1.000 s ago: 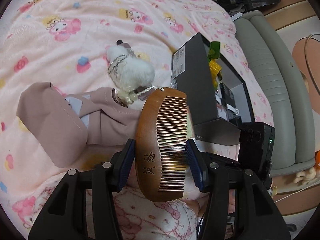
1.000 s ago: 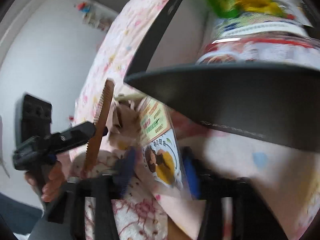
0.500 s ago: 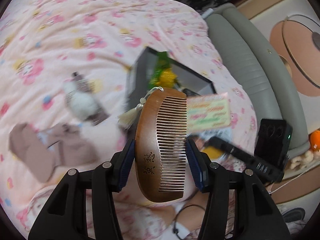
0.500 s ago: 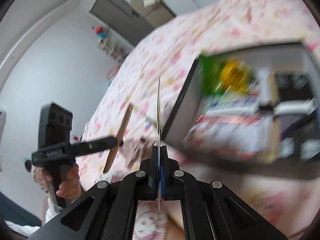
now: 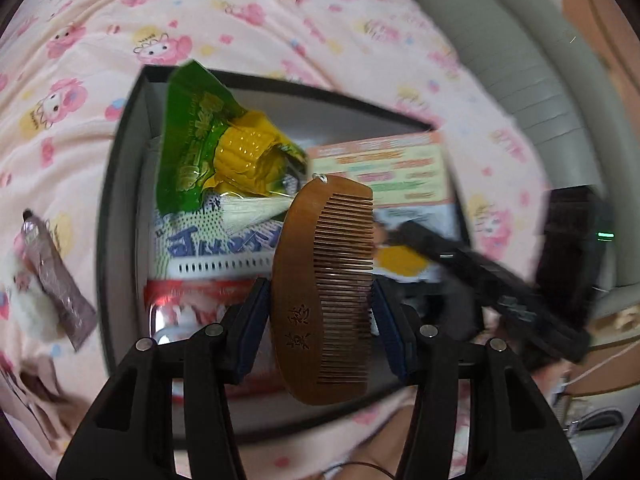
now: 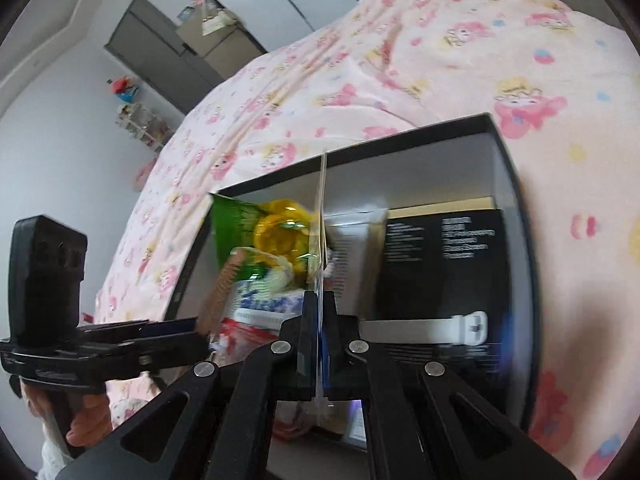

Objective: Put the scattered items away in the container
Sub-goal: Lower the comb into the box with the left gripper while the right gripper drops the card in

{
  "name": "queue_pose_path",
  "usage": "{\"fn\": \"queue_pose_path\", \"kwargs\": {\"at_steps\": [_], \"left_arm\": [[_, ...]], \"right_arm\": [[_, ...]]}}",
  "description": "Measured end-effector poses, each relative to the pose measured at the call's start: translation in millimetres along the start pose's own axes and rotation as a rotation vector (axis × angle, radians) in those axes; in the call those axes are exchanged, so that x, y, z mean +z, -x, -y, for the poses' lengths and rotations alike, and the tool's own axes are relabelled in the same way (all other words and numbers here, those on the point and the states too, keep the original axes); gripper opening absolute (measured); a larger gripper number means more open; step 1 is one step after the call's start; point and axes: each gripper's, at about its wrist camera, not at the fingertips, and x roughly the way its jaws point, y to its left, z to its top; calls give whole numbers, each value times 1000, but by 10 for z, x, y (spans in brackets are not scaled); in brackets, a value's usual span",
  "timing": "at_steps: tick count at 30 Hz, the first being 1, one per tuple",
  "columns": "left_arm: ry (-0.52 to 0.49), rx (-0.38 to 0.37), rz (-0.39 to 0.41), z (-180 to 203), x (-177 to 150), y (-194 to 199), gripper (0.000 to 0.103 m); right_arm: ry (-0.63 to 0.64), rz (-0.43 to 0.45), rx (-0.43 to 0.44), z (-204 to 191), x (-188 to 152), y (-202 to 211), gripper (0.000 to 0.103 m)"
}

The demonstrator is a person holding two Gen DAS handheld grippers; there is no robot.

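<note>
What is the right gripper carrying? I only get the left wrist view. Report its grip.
Observer: The right fingers are shut on a thin card, which is edge-on to that camera and above the box.
Operator: Name what the card hides from me.
Observer: A black carton with white print lies in the box, with a white strap beside it.
</note>
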Motion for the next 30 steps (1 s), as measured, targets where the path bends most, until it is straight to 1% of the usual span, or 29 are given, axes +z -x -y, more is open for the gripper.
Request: {"fn": "queue_pose_path", "kwargs": {"at_steps": [2, 3, 4, 5, 6, 7, 9, 11, 13, 15, 17, 18, 19, 20, 21, 24, 26, 28, 30], "left_arm": [[-22, 89, -12, 56, 45, -132, 53], [-33, 143, -18, 79, 62, -198, 53], [-39, 193, -24, 95, 76, -264, 53], [-39, 232, -32, 101, 88, -323, 53], [-35, 258, -48, 103, 98, -385, 53], [-28, 264, -62, 103, 101, -420, 53], [-20, 258, -75, 114, 85, -437, 53], [-17, 245, -46, 138, 48, -361, 53], [-9, 251, -10, 158, 17, -261, 53], [-8, 243, 29, 197, -3, -167, 52], [-23, 221, 69, 280, -27, -87, 53], [-34, 215, 90, 328, -38, -53, 53], [-42, 215, 117, 381, -55, -19, 53], [-41, 221, 129, 409, -66, -6, 53], [-36, 229, 135, 388, -28, 4, 53], [7, 212, 69, 261, -57, -100, 53], [39, 201, 37, 185, -107, -107, 53], [38, 219, 21, 150, -153, -125, 53], [30, 233, -2, 126, -166, -184, 53]], "right_arm": [[31, 34, -40, 28, 7, 160, 1], [41, 42, -85, 62, 12, 186, 1], [45, 33, -121, 94, 28, 166, 6], [47, 9, -159, 134, 38, 136, 6], [52, -4, -165, 160, 38, 103, 6], [62, -11, -164, 158, 31, 89, 6], [84, -5, -191, 95, 24, 104, 12], [131, 60, -247, 9, 8, 211, 31], [181, 157, -286, -73, -2, 368, 41], [168, 215, -285, -77, 9, 466, 41], [121, 234, -241, -24, 30, 530, 41], [102, 232, -229, 7, 34, 566, 39], [97, 214, -233, 39, 40, 548, 27], [109, 186, -241, 45, 41, 517, 18], [122, 156, -235, 47, 29, 475, 18], [151, 62, -154, -26, -37, 298, 18], [169, 24, -124, -85, -61, 219, 18], [178, -14, -124, -120, -83, 135, 18], [163, -56, -150, -87, -100, 41, 18]]}}
